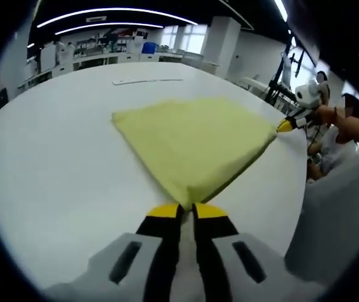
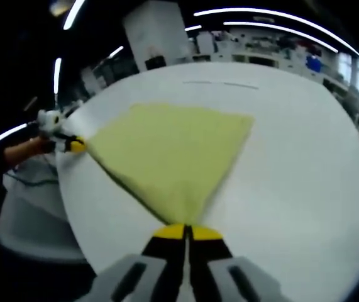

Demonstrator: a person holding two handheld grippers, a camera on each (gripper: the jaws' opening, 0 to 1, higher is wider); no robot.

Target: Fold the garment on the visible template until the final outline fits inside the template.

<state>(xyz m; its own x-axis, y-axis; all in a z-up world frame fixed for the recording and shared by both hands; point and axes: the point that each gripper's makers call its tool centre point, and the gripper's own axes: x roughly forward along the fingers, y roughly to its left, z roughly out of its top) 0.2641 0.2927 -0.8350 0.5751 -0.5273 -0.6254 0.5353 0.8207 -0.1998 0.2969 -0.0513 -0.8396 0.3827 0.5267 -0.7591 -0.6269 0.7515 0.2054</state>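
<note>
Here, in the left gripper view, the left gripper (image 1: 186, 209) has its yellow-tipped black jaws clenched on one corner of the pale yellow folded cloth garment (image 1: 195, 141). In the right gripper view, the right gripper (image 2: 187, 231) pinches a neighbouring corner the same way (jaws pressed together, fabric between them). Each gripper appears at the far corner in the other's view, with a person's hand behind it. The garment lies flat on the round white table (image 1: 60, 170), roughly four-sided, near the table's edge. A thin pale strip (image 1: 146, 80) lies well beyond it. Lab benches stand in the background.
</note>
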